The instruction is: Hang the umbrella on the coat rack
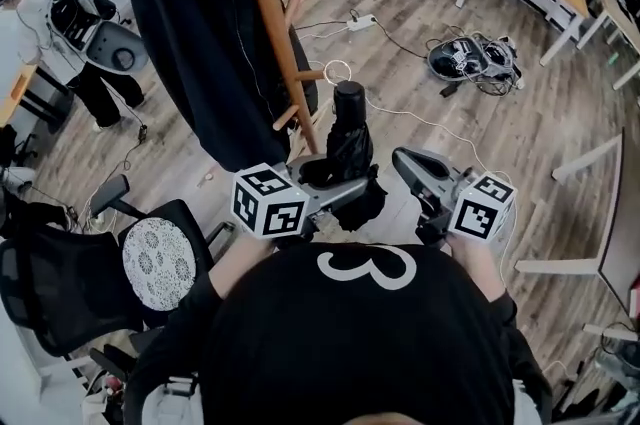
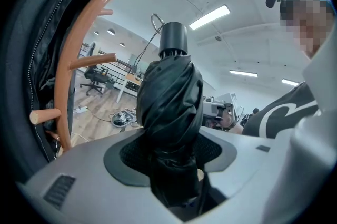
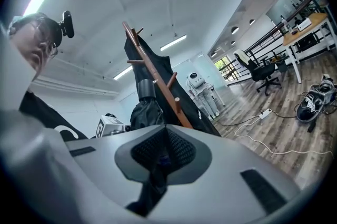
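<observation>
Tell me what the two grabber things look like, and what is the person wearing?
The left gripper and the right gripper are both smooth grey plastic, with dark mesh-textured pads. Each carries a white cube printed with black square markers. The person wears a black long-sleeved top with a curly white mark on it.

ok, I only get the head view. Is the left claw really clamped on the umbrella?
Observer: Yes. In the left gripper view the left claw has both pads pressed into the folded umbrella, below its handle.
Operator: Is it touching the coat rack? They overlap in my view.
Observer: No. The left gripper view shows open room between the umbrella and the coat rack pole.
</observation>
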`<state>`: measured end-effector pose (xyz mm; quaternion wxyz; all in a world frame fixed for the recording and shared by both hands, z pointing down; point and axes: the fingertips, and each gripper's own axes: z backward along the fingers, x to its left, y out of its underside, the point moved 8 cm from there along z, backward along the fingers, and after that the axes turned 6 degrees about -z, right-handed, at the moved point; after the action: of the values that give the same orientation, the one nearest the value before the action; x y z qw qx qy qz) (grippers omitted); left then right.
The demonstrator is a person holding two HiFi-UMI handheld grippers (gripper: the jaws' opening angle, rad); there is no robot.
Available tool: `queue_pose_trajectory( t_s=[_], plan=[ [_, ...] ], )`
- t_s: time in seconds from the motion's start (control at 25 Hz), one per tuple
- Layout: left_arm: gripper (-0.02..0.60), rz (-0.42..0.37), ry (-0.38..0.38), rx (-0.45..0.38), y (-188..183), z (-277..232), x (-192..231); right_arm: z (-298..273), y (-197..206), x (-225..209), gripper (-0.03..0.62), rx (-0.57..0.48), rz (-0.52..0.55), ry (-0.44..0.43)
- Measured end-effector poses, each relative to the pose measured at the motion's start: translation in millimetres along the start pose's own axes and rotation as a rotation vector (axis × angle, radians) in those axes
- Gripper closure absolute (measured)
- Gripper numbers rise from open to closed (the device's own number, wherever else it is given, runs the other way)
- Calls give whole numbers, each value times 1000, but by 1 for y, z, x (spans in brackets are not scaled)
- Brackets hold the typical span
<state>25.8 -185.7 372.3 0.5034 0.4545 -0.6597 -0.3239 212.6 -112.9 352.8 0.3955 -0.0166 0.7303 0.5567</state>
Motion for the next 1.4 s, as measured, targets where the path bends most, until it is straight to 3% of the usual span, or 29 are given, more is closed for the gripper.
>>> queue_pose_trajectory(
  t_s=[0.56, 0.92, 1.4],
  plan=[
    [333, 81, -193, -34, -10, -57, -9, 1, -43, -66, 568, 141, -15, -191],
    [333, 125, -329, -61, 0, -64, -22, -3, -53, -76, 568, 190, 6, -312],
    [333, 155, -396, -82, 9, -70, -23, -4, -46, -93, 568, 234, -6, -361]
  ],
)
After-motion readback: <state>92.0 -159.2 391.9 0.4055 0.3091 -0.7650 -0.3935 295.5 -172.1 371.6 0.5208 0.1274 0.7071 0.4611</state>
